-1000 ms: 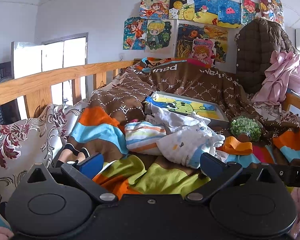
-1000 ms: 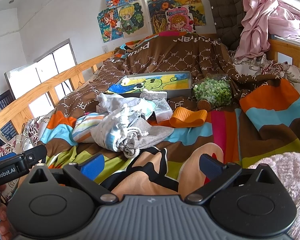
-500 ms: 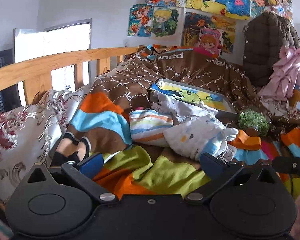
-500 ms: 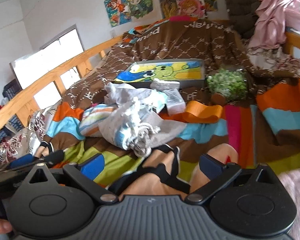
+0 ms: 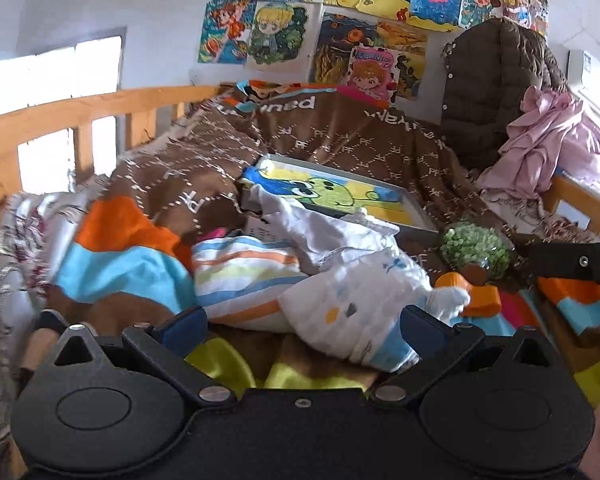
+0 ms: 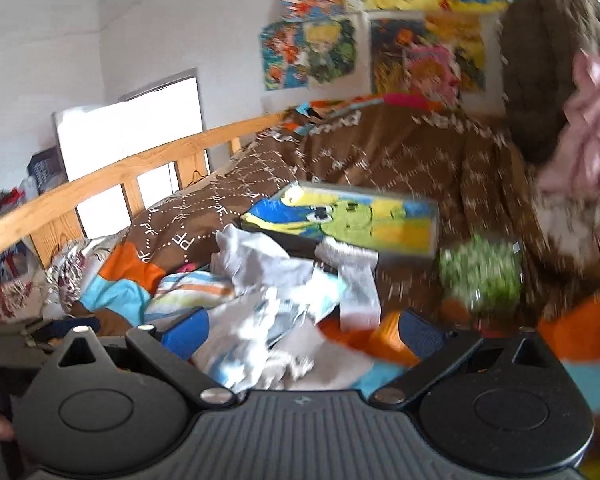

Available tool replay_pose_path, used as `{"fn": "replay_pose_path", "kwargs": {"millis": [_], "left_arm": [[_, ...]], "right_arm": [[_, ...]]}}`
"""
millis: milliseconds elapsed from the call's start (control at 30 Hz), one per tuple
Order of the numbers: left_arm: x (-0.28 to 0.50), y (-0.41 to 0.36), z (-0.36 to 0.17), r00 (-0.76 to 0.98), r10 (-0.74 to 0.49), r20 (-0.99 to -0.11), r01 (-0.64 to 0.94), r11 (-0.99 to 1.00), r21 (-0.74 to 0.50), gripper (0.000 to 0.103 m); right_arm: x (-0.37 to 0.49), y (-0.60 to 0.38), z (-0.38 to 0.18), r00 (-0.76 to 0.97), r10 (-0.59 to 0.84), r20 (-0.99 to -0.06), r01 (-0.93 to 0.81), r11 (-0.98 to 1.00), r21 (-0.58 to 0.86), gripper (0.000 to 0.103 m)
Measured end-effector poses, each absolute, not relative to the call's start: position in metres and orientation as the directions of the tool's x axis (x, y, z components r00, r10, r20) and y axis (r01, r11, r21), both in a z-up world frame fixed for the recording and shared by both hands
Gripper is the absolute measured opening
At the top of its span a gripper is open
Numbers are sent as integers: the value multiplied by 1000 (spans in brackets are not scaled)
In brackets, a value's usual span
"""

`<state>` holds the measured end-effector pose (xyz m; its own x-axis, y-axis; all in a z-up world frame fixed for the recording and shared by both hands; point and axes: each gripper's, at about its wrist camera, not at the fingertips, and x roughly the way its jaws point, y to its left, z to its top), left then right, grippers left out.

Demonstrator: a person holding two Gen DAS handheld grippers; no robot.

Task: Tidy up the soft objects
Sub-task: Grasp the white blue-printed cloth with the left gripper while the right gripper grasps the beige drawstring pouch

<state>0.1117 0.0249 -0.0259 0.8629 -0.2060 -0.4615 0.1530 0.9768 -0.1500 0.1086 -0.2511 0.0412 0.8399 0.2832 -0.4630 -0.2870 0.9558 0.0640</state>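
A heap of soft things lies on the bed: a striped cloth (image 5: 244,276), a white printed cloth bundle (image 5: 360,304) and a crumpled white garment (image 5: 320,232). My left gripper (image 5: 300,328) is open, its blue pads either side of the bundle's near edge, nothing held. In the blurred right wrist view the same white bundle (image 6: 268,332) and striped cloth (image 6: 196,292) lie between and beyond the open right gripper (image 6: 300,332). An orange band (image 5: 472,292) lies right of the bundle, seen too as an orange band (image 6: 384,340) near the right pad.
A framed cartoon picture (image 5: 340,196) lies behind the heap. A jar of green beads (image 5: 476,248) stands at the right. A wooden rail (image 5: 80,120) borders the bed on the left. A brown jacket (image 5: 496,80) and pink cloth (image 5: 548,148) hang at back right.
Both grippers have moved forward toward the heap, which now looks larger and nearer. The right view has swung and blurred. Both stay open.
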Motion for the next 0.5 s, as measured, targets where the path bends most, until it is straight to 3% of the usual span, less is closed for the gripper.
{"fn": "replay_pose_path", "kwargs": {"millis": [267, 400, 500], "left_arm": [[164, 16, -32, 810, -283, -513, 231, 959, -164, 102], [183, 16, -40, 775, -323, -544, 254, 946, -199, 102], [196, 17, -47, 731, -372, -572, 269, 927, -260, 102]], "right_arm": [[136, -269, 28, 806, 422, -414, -468, 884, -10, 103], [143, -265, 15, 776, 466, -425, -540, 839, -66, 103], [153, -260, 1, 725, 506, -467, -583, 812, -25, 103]]}}
